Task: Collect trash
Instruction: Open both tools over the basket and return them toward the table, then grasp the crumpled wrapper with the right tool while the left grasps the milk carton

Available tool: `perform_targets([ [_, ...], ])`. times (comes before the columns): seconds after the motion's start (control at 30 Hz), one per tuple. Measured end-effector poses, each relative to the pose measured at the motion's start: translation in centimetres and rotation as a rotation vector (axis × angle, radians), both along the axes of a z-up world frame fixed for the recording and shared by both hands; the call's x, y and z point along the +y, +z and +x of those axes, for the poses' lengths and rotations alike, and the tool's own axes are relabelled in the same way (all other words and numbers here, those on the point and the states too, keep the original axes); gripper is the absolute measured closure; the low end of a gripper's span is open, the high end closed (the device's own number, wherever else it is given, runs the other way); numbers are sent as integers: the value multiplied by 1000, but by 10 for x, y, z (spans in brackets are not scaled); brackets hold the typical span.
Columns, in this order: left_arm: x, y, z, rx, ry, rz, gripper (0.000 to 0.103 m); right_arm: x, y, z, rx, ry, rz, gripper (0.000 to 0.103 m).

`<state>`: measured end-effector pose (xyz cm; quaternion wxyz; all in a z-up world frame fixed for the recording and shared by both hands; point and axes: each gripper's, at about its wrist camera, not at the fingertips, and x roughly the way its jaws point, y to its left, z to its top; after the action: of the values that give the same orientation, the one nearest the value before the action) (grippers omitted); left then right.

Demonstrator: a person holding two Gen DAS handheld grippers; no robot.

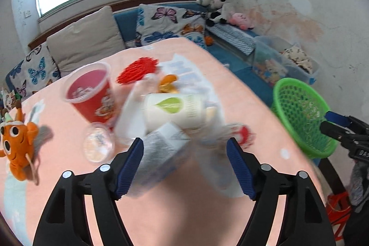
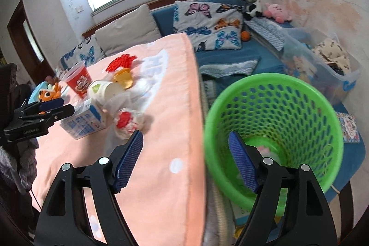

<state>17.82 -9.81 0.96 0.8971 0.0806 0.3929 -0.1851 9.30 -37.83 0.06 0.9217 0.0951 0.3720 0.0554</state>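
Two grippers, left gripper point(image 1: 185, 167) and right gripper point(image 2: 185, 159), both gaping apart; nearing light, crushable milk carton point(image 1: 165, 149), likely best pinched across flat sides

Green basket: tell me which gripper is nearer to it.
Right. The right gripper hangs at the green basket, one finger over its rim, the other over the table. The left gripper is farther off over the table, at the blue-and-white carton.

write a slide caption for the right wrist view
Open right hand-held gripper poised between green basket and trash-strewn table.
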Motion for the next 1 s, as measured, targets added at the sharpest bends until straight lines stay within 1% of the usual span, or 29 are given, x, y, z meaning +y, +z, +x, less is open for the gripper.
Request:
perform_targets([
  [0.07, 9, -4, 5, 9, -9, 14, 25, 9, -1, 6, 7, 19, 2, 26],
  [0.2, 20, -15, 14, 29, -14, 40, 24, 26, -5, 19, 25, 55, -4, 26],
  [0.3, 29, -23, 21, 54, -25, 39, 22, 37, -9, 28, 40, 82, -1, 26],
  [0.4, 33, -29, 26, 76, -44, 29, 18, 45, -13, 36, 56, 103, 3, 26],
  [0.53, 33, -31, 31, 79, -68, 32, 17, 56, -18, 46, 74, 129, 6, 26],
  [0.63, 32, -33, 34, 89, -75, 51, 17, 62, -23, 53, 91, 147, 14, 26],
  [0.7, 35, -29, 35, 78, -76, 42, 17, 67, -26, 57, 99, 162, 15, 26],
  [0.77, 38, -29, 37, 84, -82, 32, 17, 71, -29, 59, 106, 173, 12, 26],
  [0.9, 39, -37, 42, 109, -110, 50, 17, 79, -36, 67, 123, 191, 11, 26],
  [1.0, 40, -43, 44, 124, -124, 46, 17, 82, -41, 72, 134, 201, 13, 26],
])
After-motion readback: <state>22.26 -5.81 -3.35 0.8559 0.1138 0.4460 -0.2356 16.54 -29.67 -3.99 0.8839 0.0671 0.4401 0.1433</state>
